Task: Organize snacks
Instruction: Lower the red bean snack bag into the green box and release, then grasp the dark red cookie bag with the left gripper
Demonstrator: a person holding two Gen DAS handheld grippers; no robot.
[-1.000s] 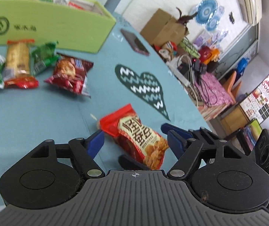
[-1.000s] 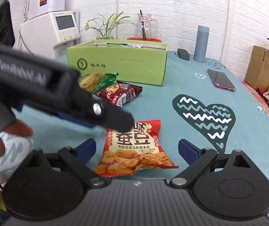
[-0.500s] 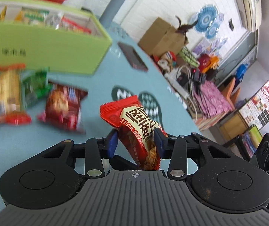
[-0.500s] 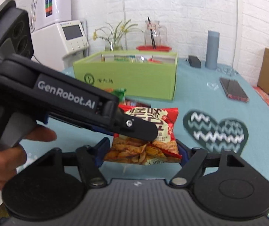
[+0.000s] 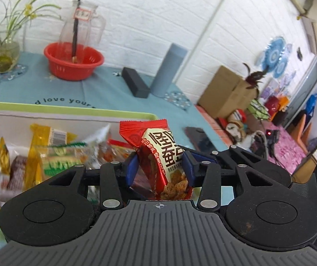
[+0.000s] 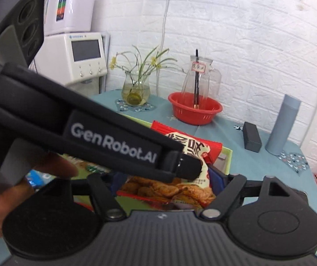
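Above the green box (image 5: 69, 113), both the left tool (image 5: 161, 170) and right tool (image 6: 165, 180) pinch the red snack packet (image 5: 158, 155).

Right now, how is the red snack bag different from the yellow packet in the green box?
The red snack bag is red with big dark letters; the yellow packet is yellow with a barcode showing. The red snack bag stands upright, held up over the green box; the yellow packet lies inside it. Both are crinkly snack wrappers.
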